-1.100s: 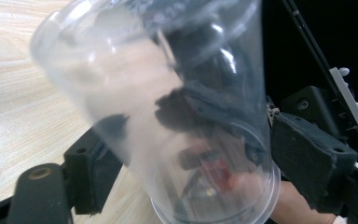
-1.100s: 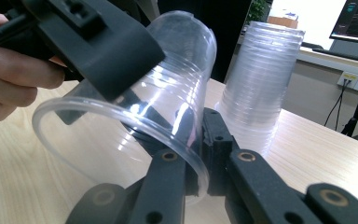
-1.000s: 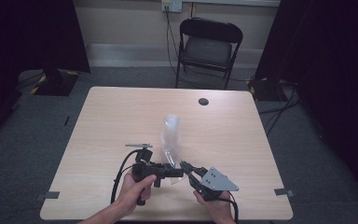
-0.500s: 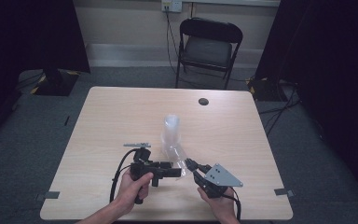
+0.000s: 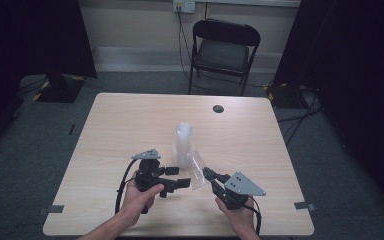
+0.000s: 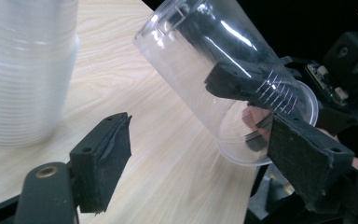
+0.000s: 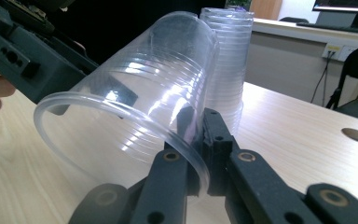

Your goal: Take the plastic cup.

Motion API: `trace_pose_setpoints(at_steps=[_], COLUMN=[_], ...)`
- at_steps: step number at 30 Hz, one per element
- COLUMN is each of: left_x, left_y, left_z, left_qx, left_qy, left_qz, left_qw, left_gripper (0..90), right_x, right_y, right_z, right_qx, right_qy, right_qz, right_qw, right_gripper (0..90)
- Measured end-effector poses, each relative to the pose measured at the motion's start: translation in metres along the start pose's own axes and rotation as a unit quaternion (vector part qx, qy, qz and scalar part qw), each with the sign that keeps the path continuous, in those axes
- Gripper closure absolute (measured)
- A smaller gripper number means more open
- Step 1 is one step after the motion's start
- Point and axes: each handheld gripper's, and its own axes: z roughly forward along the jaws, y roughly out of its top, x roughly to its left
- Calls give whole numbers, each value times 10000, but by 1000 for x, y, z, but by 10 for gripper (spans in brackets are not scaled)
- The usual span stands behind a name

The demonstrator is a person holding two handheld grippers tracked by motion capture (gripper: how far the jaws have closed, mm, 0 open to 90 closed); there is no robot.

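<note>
Pinching the ribbed clear plastic cup's [image 7: 135, 93] thin rim, the right gripper [image 7: 198, 140] tilts it; the left gripper [image 6: 200, 140], jaws just narrowing, stays released beside the smooth stacked cups [image 6: 25, 70].

A dim room around your light wooden table

You sit at a pale wood-grain table [image 5: 130, 125] with a round cable hole [image 5: 218, 108] near its far edge. Beyond it a black folding chair [image 5: 223, 50] stands on grey carpet [image 5: 145, 82], facing you. The back wall [image 5: 135, 25] is cream with a lighter baseboard strip along its foot, and a wall socket [image 5: 184, 5] sits high on it, with cables hanging down behind the chair. Dark curtains [image 5: 30, 35] close off both sides of the room. A black stand base [image 5: 57, 85] rests on the floor at the left, and cables [image 5: 305, 107] trail across the carpet at the right. Small tape marks [image 5: 55, 208] lie beside your near table corners.
</note>
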Motion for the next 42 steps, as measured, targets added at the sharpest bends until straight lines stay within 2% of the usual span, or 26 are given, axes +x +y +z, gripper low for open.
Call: trace_pose_setpoints(at_steps=[4,7,8,9,10,12,14,18,21,23,27,29,30,31,33,36,37,40,41,42], left_x=[3,4,3,3,2,0,-1,1,1,0,4,4,3,3,2,0,0,1,1,0], left_y=[-4,-7,-10,-10,-12,-12,-12,-13,-16,-16,-17,-18,-19,-19,-20,-21,-21,-21,-21,-22], left_z=[-2,-1,-1,-1,-1,-2,-4,0,3,3,2,2,1,1,-1,-3,-3,-4,-4,-3], left_qx=[-6,49,99,99,124,105,67,120,182,222,257,334,334,334,288,234,234,246,246,264], left_qy=[107,102,195,195,282,365,305,406,520,531,548,566,663,663,713,833,833,890,890,928], left_qz=[62,135,301,301,489,639,832,857,991,980,988,1046,1115,1115,1280,1459,1459,1532,1532,1581], left_qw=[9999,9998,9993,9993,9983,9972,9960,9954,9935,9935,9933,9923,9910,9910,9888,9855,9855,9839,9839,9827], left_gripper=[225,229,227,223,214,201,196,227,229,230,244,253,260,278,287,288,288,273,272,270], right_x=[0,0,-1,-1,-4,-6,-7,-11,-13,-14,-18,-20,-22,-22,-25,-28,-28,-30,-30,-31], right_y=[0,0,0,0,0,-1,-1,1,2,2,4,5,5,5,5,5,5,6,6,5], right_z=[1,1,1,1,1,1,1,0,-1,-2,-2,-1,-1,-1,0,1,1,2,2,3], right_qx=[88,115,154,154,193,240,273,350,397,429,562,631,743,743,970,1108,1108,1353,1353,1503], right_qy=[-3,17,27,27,68,98,132,203,268,328,424,442,477,477,523,613,613,695,695,751], right_qz=[70,127,173,173,260,337,396,547,656,713,870,944,1063,1063,1213,1268,1268,1301,1301,1337], right_qw=[9999,9999,9997,9997,9995,9991,9988,9977,9967,9960,9937,9926,9904,9904,9865,9838,9838,9798,9798,9767], right_gripper=[876,876,876,876,876,876,876,873,873,873,877,878,878,878,877,877,877,876,876,877])
